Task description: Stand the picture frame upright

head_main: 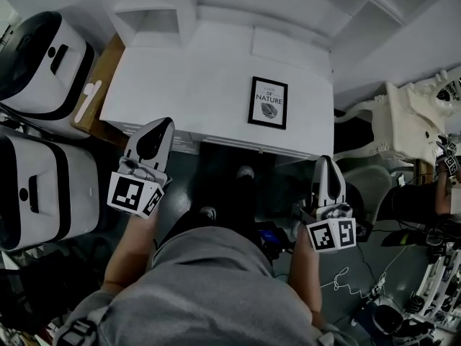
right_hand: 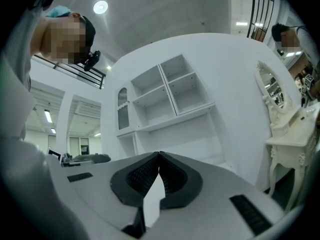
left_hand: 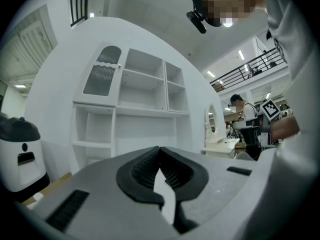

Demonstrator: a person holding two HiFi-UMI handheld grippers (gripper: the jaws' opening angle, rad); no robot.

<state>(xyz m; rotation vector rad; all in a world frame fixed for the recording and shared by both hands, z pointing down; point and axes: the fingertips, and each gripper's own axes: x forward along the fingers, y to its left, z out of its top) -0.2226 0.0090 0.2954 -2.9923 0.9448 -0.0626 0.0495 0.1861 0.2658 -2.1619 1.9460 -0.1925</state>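
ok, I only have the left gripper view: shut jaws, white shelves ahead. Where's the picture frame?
Observer: The head view shows the picture frame lying flat, face up, on the white desk, toward its right front.
Operator: Anything touching it?
Observer: No. The right gripper sits short of the desk's front edge in that view, apart from the frame.
Operator: Right jaws?
Observer: Together, with nothing between them, per the right gripper view.
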